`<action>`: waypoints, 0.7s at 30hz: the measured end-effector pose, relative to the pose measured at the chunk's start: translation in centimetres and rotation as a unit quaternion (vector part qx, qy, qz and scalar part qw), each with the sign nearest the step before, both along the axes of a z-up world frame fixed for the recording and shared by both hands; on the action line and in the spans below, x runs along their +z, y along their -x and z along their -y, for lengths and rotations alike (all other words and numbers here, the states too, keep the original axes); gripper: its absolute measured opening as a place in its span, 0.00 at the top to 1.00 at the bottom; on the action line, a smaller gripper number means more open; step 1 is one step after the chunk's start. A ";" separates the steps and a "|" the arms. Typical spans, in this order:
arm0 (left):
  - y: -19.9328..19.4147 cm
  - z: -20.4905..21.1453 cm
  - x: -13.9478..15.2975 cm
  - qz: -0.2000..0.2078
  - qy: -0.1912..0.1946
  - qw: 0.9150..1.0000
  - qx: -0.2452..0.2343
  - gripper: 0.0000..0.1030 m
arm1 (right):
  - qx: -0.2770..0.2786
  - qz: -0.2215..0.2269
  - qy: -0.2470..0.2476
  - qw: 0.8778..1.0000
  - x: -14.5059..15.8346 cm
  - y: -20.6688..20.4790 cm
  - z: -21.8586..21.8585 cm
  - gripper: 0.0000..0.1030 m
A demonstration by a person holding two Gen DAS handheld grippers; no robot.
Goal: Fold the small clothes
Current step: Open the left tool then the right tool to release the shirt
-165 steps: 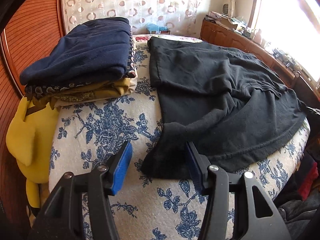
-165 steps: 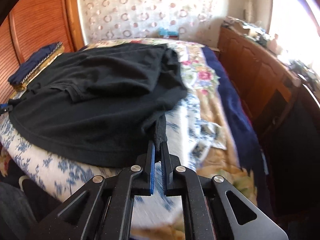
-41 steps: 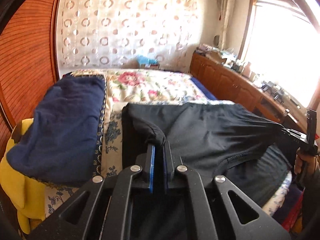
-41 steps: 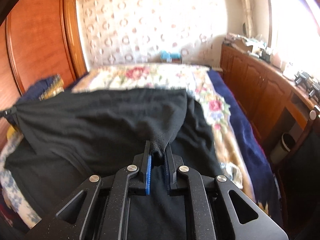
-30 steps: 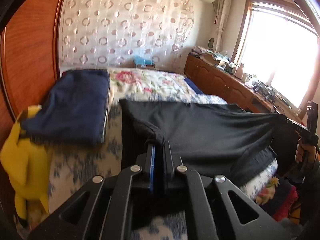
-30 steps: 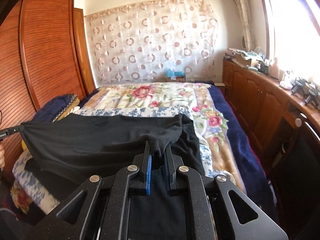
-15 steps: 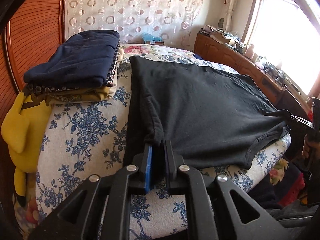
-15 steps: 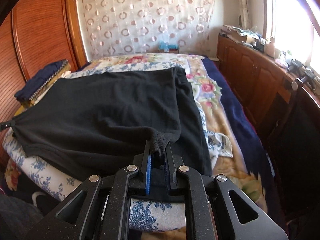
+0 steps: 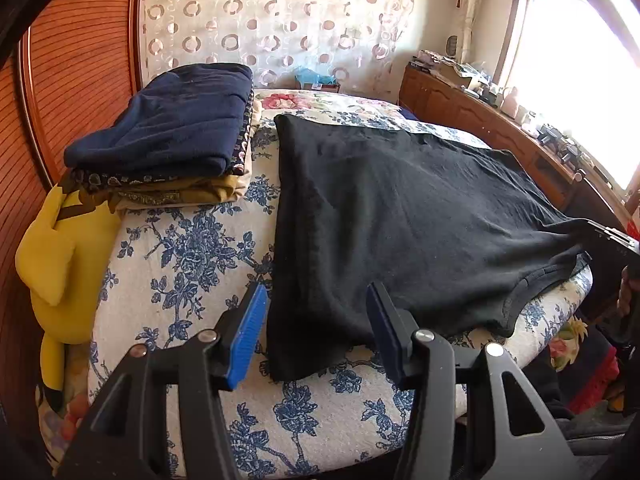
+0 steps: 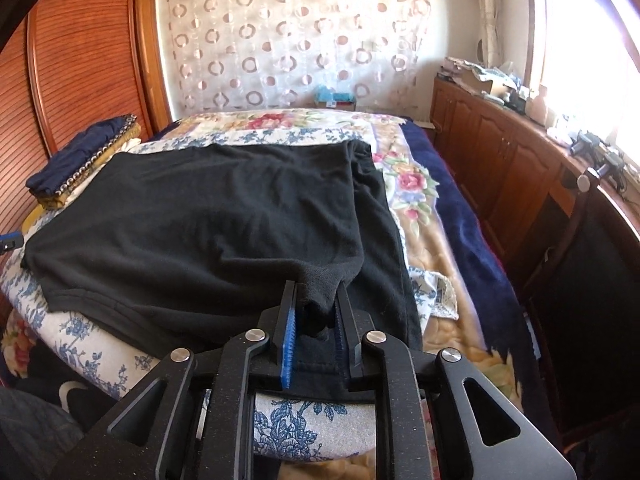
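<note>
A black garment point(image 9: 400, 216) lies spread flat on the blue-flowered bedcover point(image 9: 180, 264). My left gripper point(image 9: 316, 328) is open, its jaws standing either side of the garment's near left corner, not touching it. In the right wrist view the same garment point(image 10: 208, 232) lies flat. My right gripper point(image 10: 316, 312) has its jaws partly apart with the garment's near right corner bunched loosely between them. The right gripper also shows at the right edge of the left wrist view point(image 9: 612, 240).
A stack of folded clothes with a navy one on top point(image 9: 172, 132) sits at the bed's far left. A yellow plush point(image 9: 60, 264) hangs by the wooden wardrobe point(image 9: 72, 60). Wooden cabinets point(image 10: 500, 168) line the right. A dark chair point(image 10: 592, 264) stands close by.
Both grippers lifted the garment, spread it and laid it flat on the bed. The left gripper has now opened and let go. The right jaws have begun to part.
</note>
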State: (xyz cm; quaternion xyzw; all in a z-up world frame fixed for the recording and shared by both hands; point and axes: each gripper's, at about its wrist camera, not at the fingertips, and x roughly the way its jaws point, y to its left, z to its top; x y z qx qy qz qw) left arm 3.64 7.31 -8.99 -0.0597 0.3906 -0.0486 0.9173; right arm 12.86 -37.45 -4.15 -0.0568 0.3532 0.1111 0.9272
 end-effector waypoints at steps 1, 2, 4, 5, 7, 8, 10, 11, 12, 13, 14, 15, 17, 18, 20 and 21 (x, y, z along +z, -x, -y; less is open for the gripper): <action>0.0 0.0 0.0 0.000 -0.001 1.000 0.001 0.51 | -0.004 0.004 0.004 1.000 0.2 0.1 0.0 0.76; 0.1 0.0 -0.1 0.000 -0.005 1.000 0.006 0.51 | -0.006 0.009 0.006 1.000 0.5 0.2 0.0 0.66; 0.1 -0.1 -0.2 0.001 -0.012 1.000 0.015 0.51 | -0.009 0.015 0.006 1.000 0.9 0.4 0.0 0.57; 0.1 -0.2 -0.2 0.001 -0.011 1.000 0.016 0.51 | -0.009 0.017 0.004 1.000 1.0 0.4 0.0 0.56; 0.1 -0.4 -0.4 0.000 -0.008 1.000 0.019 0.51 | -0.006 0.018 0.000 1.000 1.2 0.6 -0.3 0.55; 0.1 -0.4 -0.4 0.000 -0.008 1.000 0.021 0.51 | -0.004 0.018 -0.001 1.000 1.2 0.6 -0.5 0.54; 0.1 -0.5 -0.6 -0.002 -0.006 1.000 0.021 0.51 | 0.006 0.016 -0.004 1.000 1.1 0.7 -1.2 0.52; 0.1 -0.5 -0.7 -0.003 -0.005 1.000 0.021 0.51 | 0.011 0.014 -0.005 1.000 0.9 0.8 -1.5 0.51; 0.1 -0.5 -0.7 -0.004 -0.005 1.000 0.021 0.51 | 0.017 0.013 -0.006 1.000 0.8 0.8 -1.9 0.50; 0.0 -0.6 -0.8 -0.006 -0.003 1.000 0.021 0.51 | 0.023 0.010 -0.005 1.000 0.6 0.8 -2.4 0.50; 0.0 -0.6 -0.9 -0.008 0.000 1.000 0.021 0.51 | 0.028 0.008 -0.004 1.000 0.4 0.8 -2.9 0.49; -0.1 -0.7 -1.0 -0.008 0.002 1.000 0.021 0.51 | 0.035 0.005 -0.005 0.999 0.1 0.7 -3.4 0.49; -0.1 -0.7 -1.2 -0.010 0.002 1.000 0.021 0.51 | 0.044 0.001 -0.007 0.999 -0.3 0.6 -4.2 0.49; -0.1 -0.7 -1.3 -0.011 0.003 1.000 0.021 0.51 | 0.050 -0.002 -0.009 0.999 -0.5 0.5 -4.8 0.49; -0.3 -0.7 -1.4 -0.013 0.002 1.000 0.020 0.51 | 0.059 -0.007 -0.010 0.998 -0.9 0.3 -5.5 0.48; -0.3 -0.7 -1.4 -0.014 0.002 1.000 0.020 0.51 | 0.065 -0.010 -0.010 0.998 -1.1 0.2 -6.1 0.48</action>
